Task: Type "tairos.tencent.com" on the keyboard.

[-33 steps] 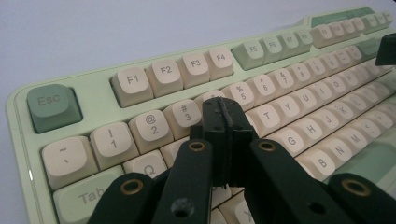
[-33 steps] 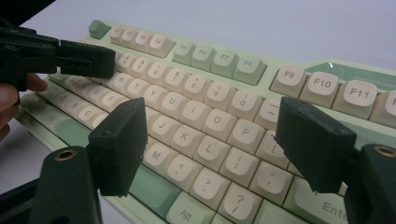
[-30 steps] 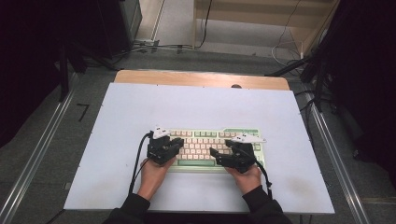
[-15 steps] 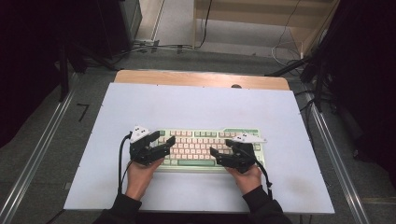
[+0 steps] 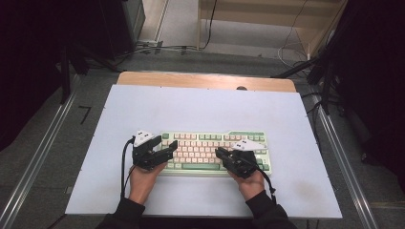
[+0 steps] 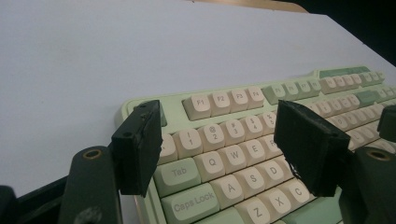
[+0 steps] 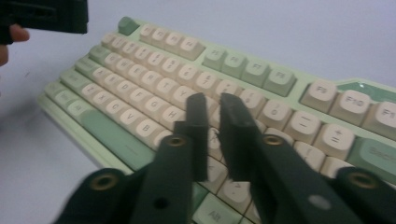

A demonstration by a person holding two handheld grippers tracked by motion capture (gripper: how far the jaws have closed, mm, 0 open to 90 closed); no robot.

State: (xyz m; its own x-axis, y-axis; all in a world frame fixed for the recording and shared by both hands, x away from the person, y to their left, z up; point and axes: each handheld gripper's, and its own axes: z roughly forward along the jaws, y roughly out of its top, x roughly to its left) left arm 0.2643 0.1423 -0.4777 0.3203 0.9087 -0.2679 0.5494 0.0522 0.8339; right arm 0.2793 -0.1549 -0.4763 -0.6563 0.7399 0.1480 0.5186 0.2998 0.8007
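Two hand-held tongs poised over a green-and-cream keyboard on a pale worktop.

Nearest, the person's hands come in from the bottom edge, each carrying black tongs with a trailing cable. The left tongs (image 5: 168, 151) hover over the keyboard's (image 5: 205, 143) left end, released, jaws standing wide with nothing between them; in the left gripper view they frame the Tab, Q and W keys (image 6: 215, 161) without touching. The right tongs (image 5: 220, 153) sit over the lower right-of-middle keys and have just been closing: the jaws are clenched almost together, empty, and whether their tips touch the keycaps cannot be told. The keyboard lies flat near the front middle of the worktop (image 5: 200, 107), long side toward the person. Beyond it the white surface runs to a wooden back edge (image 5: 205, 80).
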